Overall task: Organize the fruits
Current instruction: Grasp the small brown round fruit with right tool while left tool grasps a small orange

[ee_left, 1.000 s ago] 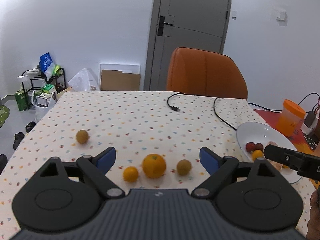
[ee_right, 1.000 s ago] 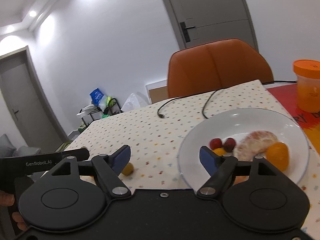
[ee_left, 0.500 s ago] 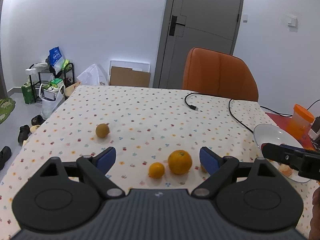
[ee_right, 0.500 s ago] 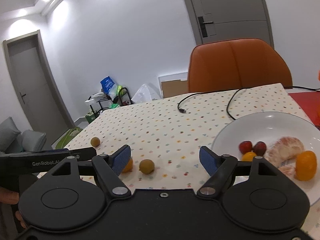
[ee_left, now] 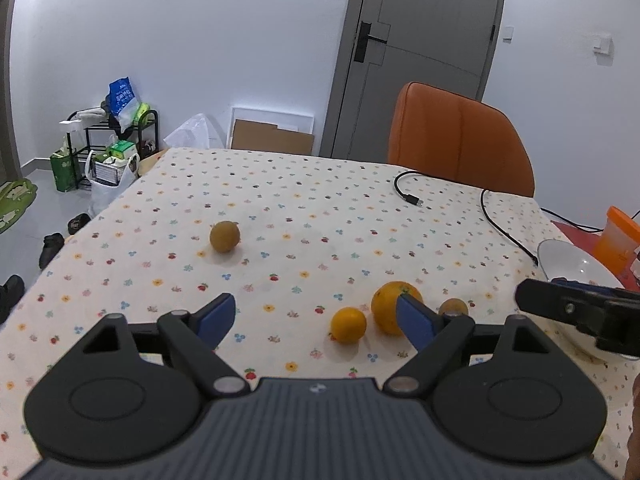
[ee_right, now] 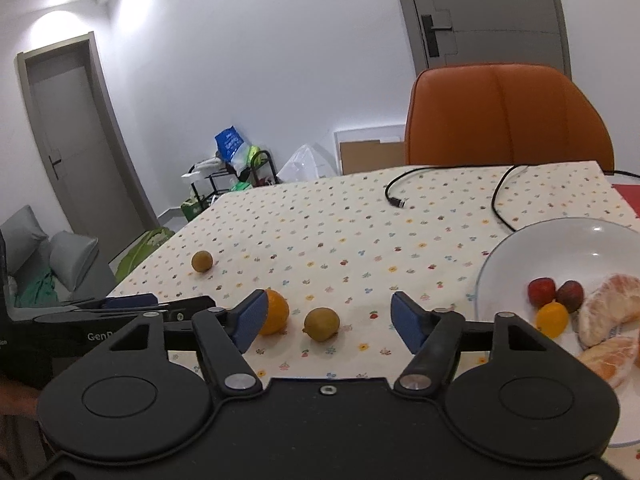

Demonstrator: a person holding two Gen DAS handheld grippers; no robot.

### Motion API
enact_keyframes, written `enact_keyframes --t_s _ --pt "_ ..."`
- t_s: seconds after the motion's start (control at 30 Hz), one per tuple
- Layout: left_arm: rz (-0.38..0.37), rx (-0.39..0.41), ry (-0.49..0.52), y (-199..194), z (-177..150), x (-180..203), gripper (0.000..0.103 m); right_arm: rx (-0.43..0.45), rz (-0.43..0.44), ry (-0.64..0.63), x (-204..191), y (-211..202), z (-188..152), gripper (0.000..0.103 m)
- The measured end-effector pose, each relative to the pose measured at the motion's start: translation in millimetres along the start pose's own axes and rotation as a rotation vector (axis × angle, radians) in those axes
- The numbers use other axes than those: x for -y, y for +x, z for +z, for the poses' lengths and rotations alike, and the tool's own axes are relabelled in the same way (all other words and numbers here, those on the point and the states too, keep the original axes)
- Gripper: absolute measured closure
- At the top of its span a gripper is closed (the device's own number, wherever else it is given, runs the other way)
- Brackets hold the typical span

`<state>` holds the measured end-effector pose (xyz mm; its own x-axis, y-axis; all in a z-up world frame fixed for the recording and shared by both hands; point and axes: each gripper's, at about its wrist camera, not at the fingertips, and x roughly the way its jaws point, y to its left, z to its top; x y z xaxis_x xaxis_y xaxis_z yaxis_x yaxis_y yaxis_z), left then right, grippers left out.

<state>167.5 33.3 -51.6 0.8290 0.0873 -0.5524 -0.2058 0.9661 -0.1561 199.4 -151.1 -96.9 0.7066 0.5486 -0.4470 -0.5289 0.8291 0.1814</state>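
Fruit lies scattered on the counter [ee_left: 320,216], which wears a flower-dotted cloth. Toward the left edge sits a lone brown fruit [ee_left: 224,236], well apart from the others. The left gripper [ee_left: 316,316] hovers over the near edge with its jaws spread wide and nothing between them. Just past its right fingertip lie a small orange [ee_left: 348,325], then a large orange [ee_left: 390,312] close beside it, then a second brown fruit [ee_right: 321,323], which in the right wrist view sits between the spread, empty jaws of the right gripper [ee_right: 326,312]. At the right edge stands a white plate [ee_right: 560,240] carrying two dark red fruits [ee_right: 554,291], a small yellow-orange fruit [ee_right: 552,319] and peeled citrus segments [ee_right: 608,308]. A black cable [ee_left: 496,220] trails across the far right corner, in front of an orange chair [ee_left: 456,136].
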Motion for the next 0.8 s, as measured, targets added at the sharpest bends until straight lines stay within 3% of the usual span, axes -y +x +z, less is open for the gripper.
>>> enact_keyframes --t_s 0.23,0.57,0.7,0.8 --pt "-0.027 -0.032 -0.011 15.9 -5.1 1.3 0.038 -0.036 0.004 -0.008 -2.9 16.0 -2.1 0.046" --pt "-0.031 -0.047 -0.013 32.2 -8.3 2.1 0.057 -0.069 0.004 -0.027 -6.9 31.7 -0.6 0.050" --pt "-0.038 -0.050 -0.006 35.5 -7.4 3.9 0.080 -0.078 0.006 -0.024 -6.8 37.7 -2.7 0.052" --pt "-0.047 -0.054 -0.021 34.6 -6.9 1.4 0.082 -0.094 0.005 -0.025 -6.6 42.7 -4.9 0.054"
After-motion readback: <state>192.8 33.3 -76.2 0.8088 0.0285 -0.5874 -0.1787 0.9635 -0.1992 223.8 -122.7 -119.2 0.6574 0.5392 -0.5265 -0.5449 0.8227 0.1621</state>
